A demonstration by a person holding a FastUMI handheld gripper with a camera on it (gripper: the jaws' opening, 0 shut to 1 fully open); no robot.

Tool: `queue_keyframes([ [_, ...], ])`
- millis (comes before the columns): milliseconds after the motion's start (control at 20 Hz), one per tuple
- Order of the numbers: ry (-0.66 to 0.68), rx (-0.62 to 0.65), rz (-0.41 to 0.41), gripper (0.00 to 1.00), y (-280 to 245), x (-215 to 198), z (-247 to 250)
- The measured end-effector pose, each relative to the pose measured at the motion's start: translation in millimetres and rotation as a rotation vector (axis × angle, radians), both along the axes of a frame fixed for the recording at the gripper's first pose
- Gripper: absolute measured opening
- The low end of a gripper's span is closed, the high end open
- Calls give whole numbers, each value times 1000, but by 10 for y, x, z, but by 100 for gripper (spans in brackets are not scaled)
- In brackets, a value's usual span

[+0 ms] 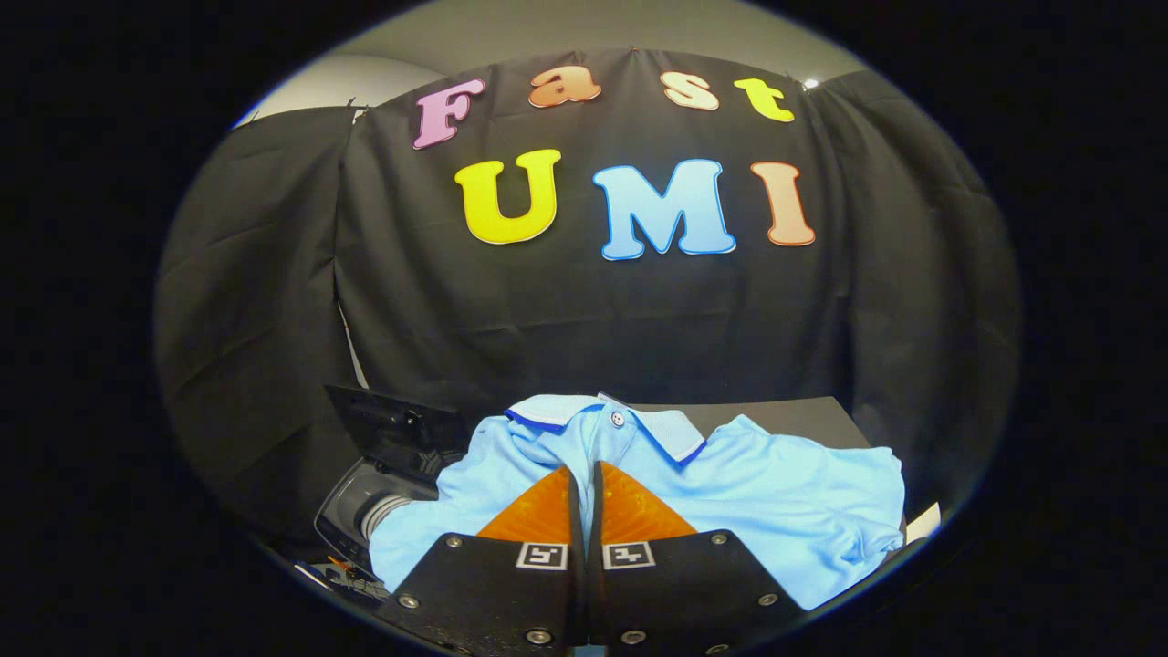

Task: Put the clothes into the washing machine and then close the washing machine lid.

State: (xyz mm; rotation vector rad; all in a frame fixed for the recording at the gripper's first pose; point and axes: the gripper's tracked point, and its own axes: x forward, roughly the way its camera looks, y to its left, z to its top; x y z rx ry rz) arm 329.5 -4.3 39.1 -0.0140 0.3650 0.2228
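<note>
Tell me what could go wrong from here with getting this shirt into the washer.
1. The gripper is closed on a fold of the light blue polo shirt near its collar; most of the cloth spreads loose to the sides, so it may drag or catch on the way.
2. The washing machine sits off to the left, its lid raised; trailing fabric could drape over the rim and stop the lid from closing.
</note>
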Motion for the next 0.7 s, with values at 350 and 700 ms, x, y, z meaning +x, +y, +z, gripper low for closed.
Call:
queue_keyframes([
  [350, -67, 9, 7, 0, 497, -233, 200],
  [700, -161, -14, 49, 0, 1120, -342, 503],
])
